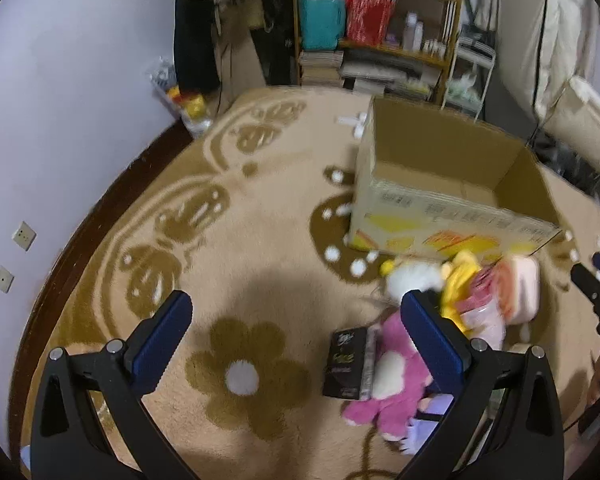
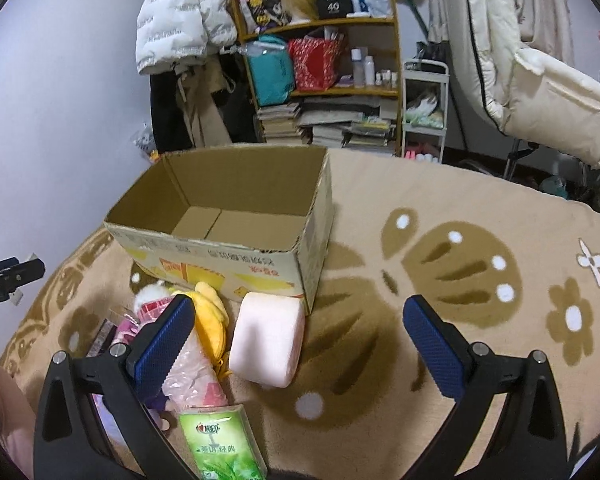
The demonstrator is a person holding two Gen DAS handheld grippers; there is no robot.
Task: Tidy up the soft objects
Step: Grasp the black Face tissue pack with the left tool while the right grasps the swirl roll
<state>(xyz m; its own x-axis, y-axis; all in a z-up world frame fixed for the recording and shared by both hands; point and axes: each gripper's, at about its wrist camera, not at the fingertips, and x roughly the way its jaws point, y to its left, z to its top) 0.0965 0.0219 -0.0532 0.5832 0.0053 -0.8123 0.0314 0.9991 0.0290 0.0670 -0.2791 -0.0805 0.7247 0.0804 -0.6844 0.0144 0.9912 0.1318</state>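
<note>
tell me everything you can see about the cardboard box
The cardboard box is plain brown corrugated card, rectangular, open at the top with no flaps showing. It looks empty: bare floor panels show inside. Its front wall carries yellow and orange printing and rows of small text. It stands upright on the beige patterned rug. The pile of soft toys lies against its front, the pink cushion by its corner.
</note>
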